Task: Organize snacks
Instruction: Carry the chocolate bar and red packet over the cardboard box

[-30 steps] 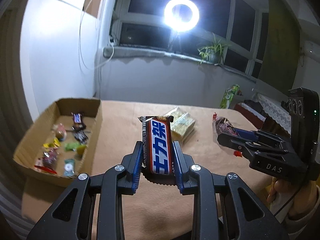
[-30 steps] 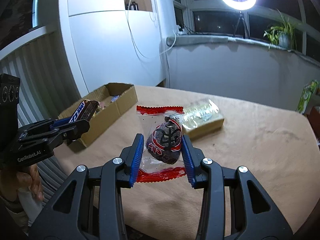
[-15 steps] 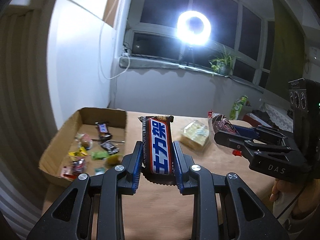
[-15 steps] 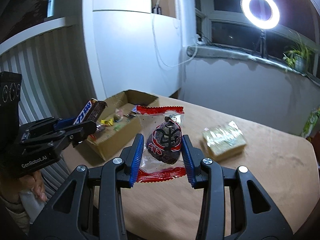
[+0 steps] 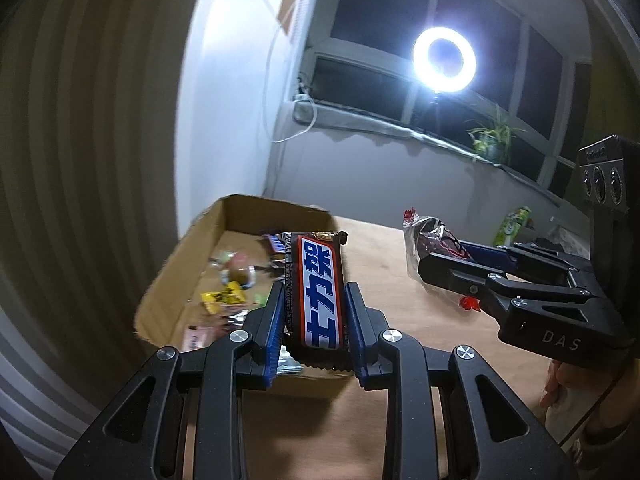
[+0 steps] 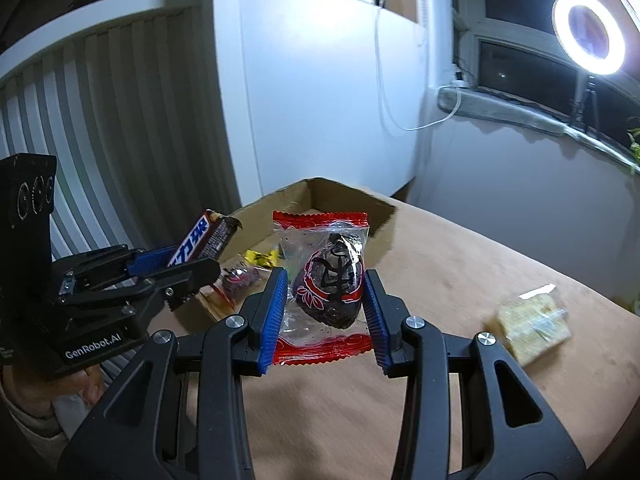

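Note:
My left gripper [image 5: 315, 294] is shut on a brown chocolate bar [image 5: 318, 288] with a blue and white label, held above the near end of an open cardboard box [image 5: 200, 240]. The box holds several small wrapped candies [image 5: 230, 276]. My right gripper [image 6: 325, 284] is shut on a clear and red snack packet [image 6: 326, 280] with a dark lump inside, held above the table beside the box [image 6: 344, 196]. The left gripper with its bar [image 6: 202, 236] shows at the left in the right wrist view. The right gripper and packet [image 5: 430, 240] show at the right in the left wrist view.
A clear-wrapped yellow cracker pack [image 6: 532, 324] lies on the tan table [image 6: 460, 264] to the right. A green packet [image 5: 514, 222] stands at the table's far edge. A white wall, a ribbed panel and a windowsill with a ring light [image 5: 444, 60] stand behind.
Both grippers have swung left towards the box, each still holding its snack. The box now looms closer and the left gripper's bar hangs over its near end.

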A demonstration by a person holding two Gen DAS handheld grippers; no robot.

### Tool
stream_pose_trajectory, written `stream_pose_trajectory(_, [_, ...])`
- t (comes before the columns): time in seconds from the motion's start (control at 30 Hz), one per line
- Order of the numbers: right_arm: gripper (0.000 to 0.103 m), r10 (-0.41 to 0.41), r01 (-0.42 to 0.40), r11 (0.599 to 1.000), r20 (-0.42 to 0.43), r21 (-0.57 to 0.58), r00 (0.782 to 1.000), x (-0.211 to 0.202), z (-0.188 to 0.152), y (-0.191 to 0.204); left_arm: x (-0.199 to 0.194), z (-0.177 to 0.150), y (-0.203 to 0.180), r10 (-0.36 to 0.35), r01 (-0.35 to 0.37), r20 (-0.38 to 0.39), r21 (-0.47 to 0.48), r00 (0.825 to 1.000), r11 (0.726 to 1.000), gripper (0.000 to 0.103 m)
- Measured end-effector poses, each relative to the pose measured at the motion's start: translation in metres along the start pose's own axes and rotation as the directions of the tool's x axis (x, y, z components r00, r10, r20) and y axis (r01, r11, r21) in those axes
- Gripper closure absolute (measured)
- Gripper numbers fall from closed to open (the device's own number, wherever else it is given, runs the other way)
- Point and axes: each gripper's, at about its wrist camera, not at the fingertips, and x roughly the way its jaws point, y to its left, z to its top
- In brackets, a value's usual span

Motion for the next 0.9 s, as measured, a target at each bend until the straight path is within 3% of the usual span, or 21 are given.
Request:
stream_pose_trajectory(0.37, [0.063,0.070,-0.070,0.997,-0.021,-0.029,0.997,0.055,0.021,0.018,0.022,0.008,0.036,0.051,-0.052,-0.027,-0.027,0.998,0.998,0.076])
stream_pose_trajectory(0.9, [0.063,0.077,-0.077,0.997,0.030,-0.017,0.997,0.098,0.057,-0.002,0.066,0.026,0.045,0.057,-0.058,-0.057,-0.006,0.997,0.998,0.076])
